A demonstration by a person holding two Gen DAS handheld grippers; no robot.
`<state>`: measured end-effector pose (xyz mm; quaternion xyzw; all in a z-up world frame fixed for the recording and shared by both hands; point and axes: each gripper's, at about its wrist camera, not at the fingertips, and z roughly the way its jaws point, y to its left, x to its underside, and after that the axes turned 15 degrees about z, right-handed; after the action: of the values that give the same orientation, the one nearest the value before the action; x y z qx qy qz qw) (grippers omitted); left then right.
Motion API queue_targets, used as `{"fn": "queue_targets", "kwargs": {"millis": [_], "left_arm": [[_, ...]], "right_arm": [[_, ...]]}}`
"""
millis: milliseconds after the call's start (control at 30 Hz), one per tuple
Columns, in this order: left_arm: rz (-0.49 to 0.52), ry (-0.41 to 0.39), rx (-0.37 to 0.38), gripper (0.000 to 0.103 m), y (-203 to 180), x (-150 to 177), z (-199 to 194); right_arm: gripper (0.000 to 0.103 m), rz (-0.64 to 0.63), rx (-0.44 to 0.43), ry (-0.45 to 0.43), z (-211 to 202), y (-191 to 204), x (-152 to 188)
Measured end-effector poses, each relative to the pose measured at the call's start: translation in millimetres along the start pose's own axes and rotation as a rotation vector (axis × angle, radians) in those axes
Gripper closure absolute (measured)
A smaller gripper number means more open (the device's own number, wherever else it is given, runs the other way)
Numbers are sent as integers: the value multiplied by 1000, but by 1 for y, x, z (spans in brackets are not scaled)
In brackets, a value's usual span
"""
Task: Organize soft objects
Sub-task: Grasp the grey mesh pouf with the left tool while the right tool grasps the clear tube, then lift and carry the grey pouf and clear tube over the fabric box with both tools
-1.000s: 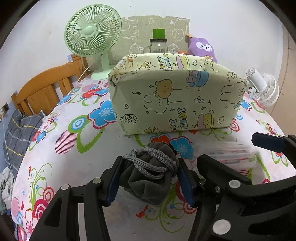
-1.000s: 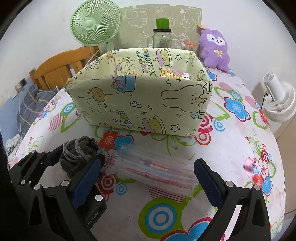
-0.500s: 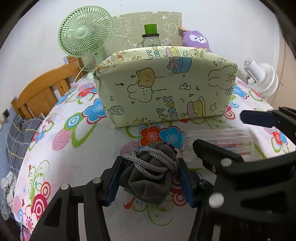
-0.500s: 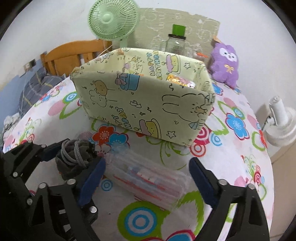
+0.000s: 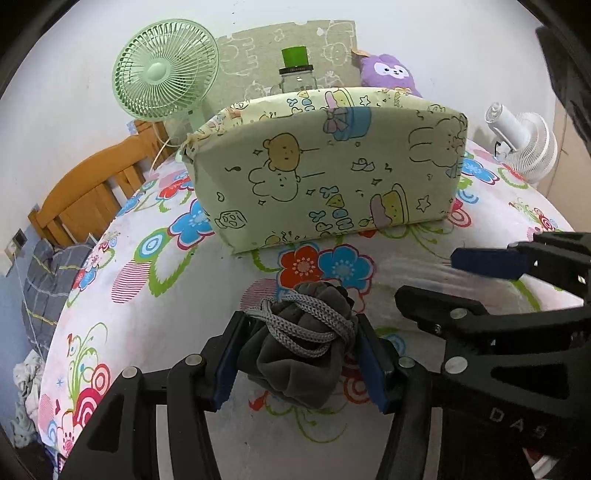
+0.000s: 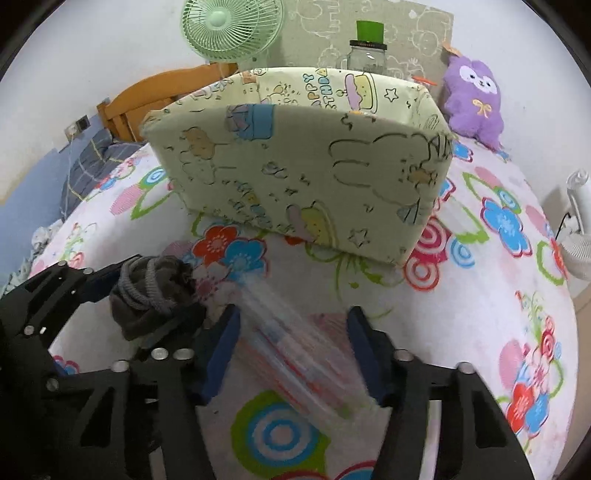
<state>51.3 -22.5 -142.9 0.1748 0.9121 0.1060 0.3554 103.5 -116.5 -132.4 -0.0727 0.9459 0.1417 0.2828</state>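
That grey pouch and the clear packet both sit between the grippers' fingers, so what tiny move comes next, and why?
Probably lift. The left gripper pinches the grey pouch, and the right gripper seems closed around the blurred clear packet. Both lie low on the tablecloth, below the box's rim.

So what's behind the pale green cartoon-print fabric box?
Behind the box: a green-capped clear jar, purple plush toy and green fan. The jar's base is hidden.
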Motion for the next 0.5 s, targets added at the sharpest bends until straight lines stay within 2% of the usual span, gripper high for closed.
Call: {"fn": "queue_targets", "kwargs": {"millis": [233,367,500], "left_arm": [[-6,-3,23,44,-2,0,-3],[-18,-22,44,45,-2,-1,-9],[-31,-39,48,45,-1,-3,-16]], "right_arm": [[82,57,-20,-22,-11,8,11],[88,74,5,-71,-22,14,15],[88,83,26,-97,-31,15,14]]}}
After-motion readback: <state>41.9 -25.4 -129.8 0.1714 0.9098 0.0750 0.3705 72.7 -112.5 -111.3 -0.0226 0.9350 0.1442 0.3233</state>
